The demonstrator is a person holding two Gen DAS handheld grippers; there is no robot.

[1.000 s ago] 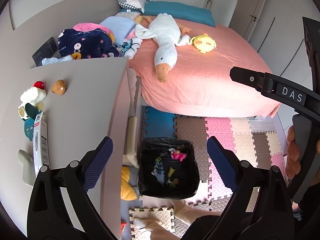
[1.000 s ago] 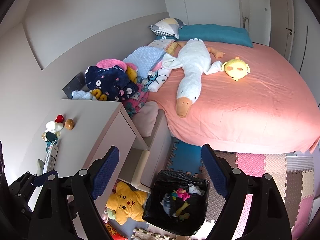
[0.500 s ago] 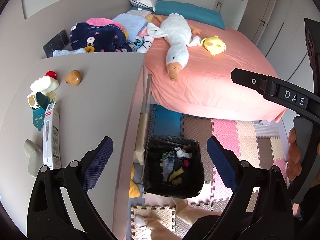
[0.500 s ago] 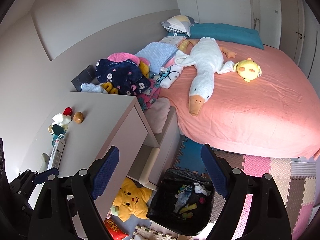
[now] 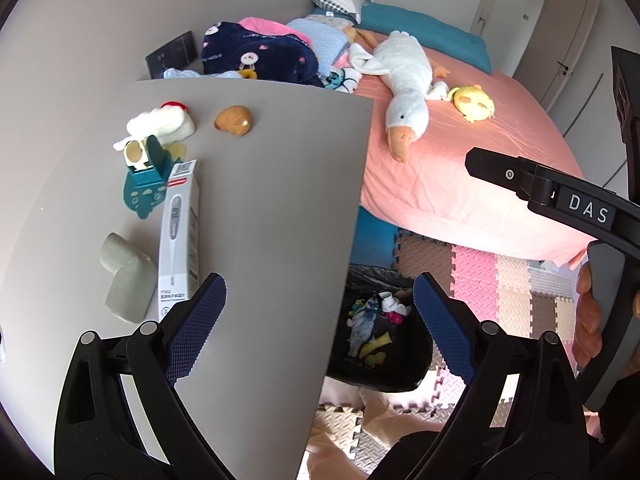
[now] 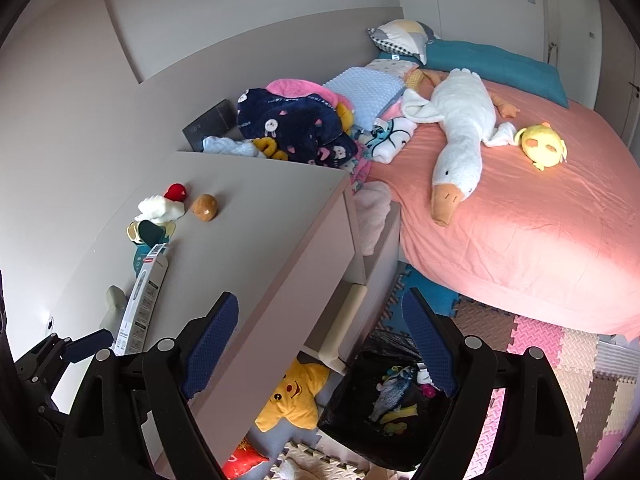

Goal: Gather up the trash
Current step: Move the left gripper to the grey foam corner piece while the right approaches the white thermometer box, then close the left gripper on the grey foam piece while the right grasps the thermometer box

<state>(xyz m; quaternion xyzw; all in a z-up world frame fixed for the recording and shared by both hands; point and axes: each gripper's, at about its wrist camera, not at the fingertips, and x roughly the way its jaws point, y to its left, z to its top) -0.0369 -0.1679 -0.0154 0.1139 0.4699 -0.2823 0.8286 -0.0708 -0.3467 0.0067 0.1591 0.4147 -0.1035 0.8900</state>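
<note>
A black-lined trash bin (image 5: 416, 376) (image 6: 348, 420) stands on the floor beside a beige cabinet (image 5: 260, 220) (image 6: 248, 240) and holds several small items. On the cabinet top lie a white thermometer box (image 5: 178, 236) (image 6: 140, 304), a grey piece (image 5: 126, 276), a teal item (image 5: 146, 184), a white toy (image 5: 160, 124) and a brown lump (image 5: 234, 120) (image 6: 205, 207). My left gripper (image 5: 318, 330) is open and empty above the cabinet's right edge. My right gripper (image 6: 320, 344) is open and empty, above the cabinet front and bin; it also shows in the left wrist view (image 5: 560, 200).
A bed with a pink sheet (image 6: 520, 220) carries a white goose plush (image 6: 460, 140), a yellow plush (image 6: 542, 146) and piled clothes (image 6: 296, 128). Foam mats (image 5: 480, 276) cover the floor. A yellow star plush (image 6: 296, 396) lies by the cabinet's base.
Both grippers have swung left toward the cabinet top; the box and small items now sit nearer the left gripper. Both stay open.
</note>
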